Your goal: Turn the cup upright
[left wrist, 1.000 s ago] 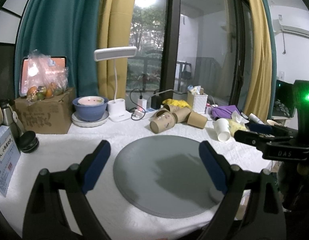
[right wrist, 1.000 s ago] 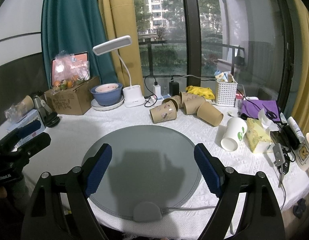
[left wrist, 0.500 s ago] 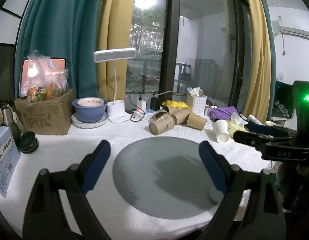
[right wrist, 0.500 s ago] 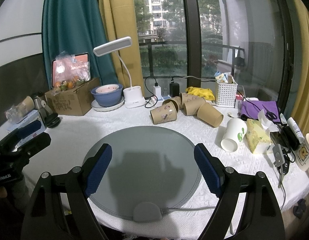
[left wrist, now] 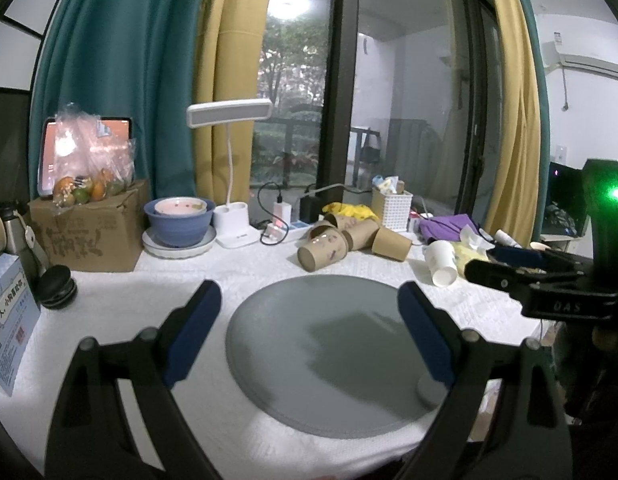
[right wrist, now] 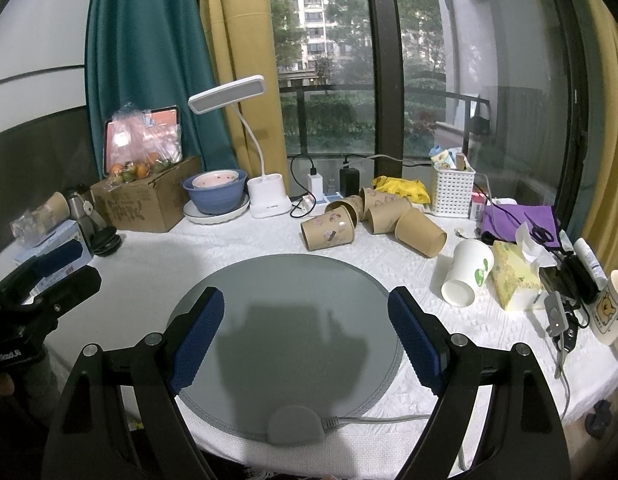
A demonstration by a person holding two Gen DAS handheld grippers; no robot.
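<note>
white cup (right wrist: 466, 272) on side (hand-held grippers apart)

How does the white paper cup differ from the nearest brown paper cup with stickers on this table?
The white paper cup is white with a green print; the stickered brown cup is kraft brown with small pictures. The white cup lies to the right of the grey round mat, against a yellow tissue pack; the brown cup lies behind the mat, in a cluster of brown cups. Both lie on their sides, mouths toward the camera, untouched by either gripper.
</note>
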